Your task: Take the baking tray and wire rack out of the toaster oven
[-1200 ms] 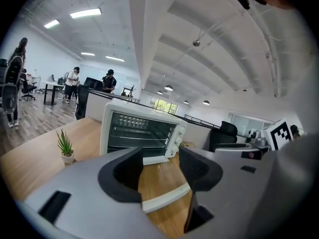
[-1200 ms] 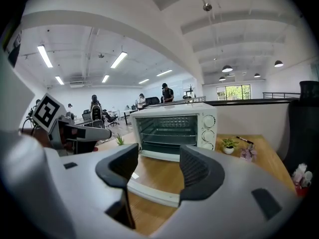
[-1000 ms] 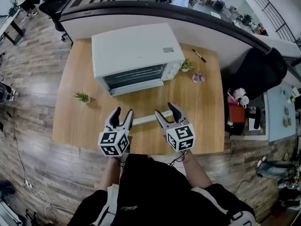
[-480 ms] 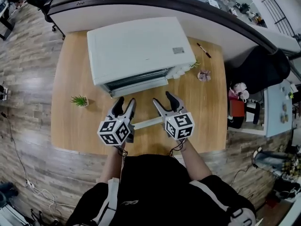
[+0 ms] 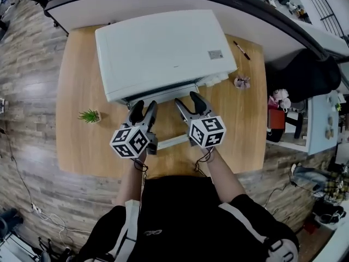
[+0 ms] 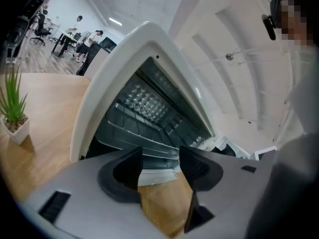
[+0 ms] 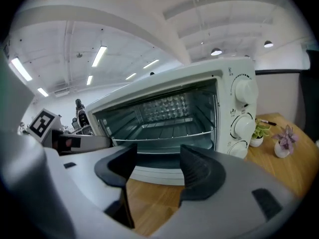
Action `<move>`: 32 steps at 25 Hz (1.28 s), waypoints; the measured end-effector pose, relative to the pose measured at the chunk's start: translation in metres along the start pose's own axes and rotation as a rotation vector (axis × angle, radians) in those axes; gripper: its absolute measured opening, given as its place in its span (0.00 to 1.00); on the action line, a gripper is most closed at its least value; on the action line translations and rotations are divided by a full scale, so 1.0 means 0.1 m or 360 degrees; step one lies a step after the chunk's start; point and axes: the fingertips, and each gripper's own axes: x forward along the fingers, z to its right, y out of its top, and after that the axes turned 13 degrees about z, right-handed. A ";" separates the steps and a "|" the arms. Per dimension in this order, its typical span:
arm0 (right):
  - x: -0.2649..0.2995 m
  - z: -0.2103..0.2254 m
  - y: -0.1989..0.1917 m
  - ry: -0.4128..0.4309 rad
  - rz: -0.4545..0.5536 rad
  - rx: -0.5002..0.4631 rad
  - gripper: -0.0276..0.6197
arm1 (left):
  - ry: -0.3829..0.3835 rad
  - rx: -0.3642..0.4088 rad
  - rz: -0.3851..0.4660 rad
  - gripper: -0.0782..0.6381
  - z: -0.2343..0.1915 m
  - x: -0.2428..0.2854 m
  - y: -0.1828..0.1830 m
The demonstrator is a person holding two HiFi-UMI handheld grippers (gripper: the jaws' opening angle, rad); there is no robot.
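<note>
A white toaster oven stands on the wooden table, its door folded down towards me with the handle between my hands. Inside, the wire rack spans the cavity, and in the left gripper view a dark baking tray lies under the rack. My left gripper is open and empty, just before the opening's left part. My right gripper hovers before the right part, its jaws opening with nothing between them.
A small potted plant stands left of the oven; a green plant, a purple one and a pen lie to its right. The oven's knobs are on its right front. A curved counter runs behind.
Both grippers have moved forward and slightly down, from the table's near part over the lowered door up to the oven's opening. The view has closed in on the oven.
</note>
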 end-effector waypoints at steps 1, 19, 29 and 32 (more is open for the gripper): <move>0.03 0.02 0.00 0.0004 0.0007 0.0075 0.48 | 0.0010 -0.0035 0.0016 0.41 -0.02 0.02 0.01; 0.58 0.61 0.04 -0.0147 0.0124 0.0902 0.32 | 0.0338 -0.0471 0.0348 0.47 -0.58 0.34 0.29; 0.47 0.61 -0.02 -0.0132 0.0094 0.0860 0.28 | 0.0434 -0.0281 0.0295 0.30 -0.54 0.18 0.18; 0.37 0.61 -0.06 -0.0127 0.0094 0.0865 0.28 | 0.0445 -0.0278 0.0287 0.30 -0.50 0.10 0.12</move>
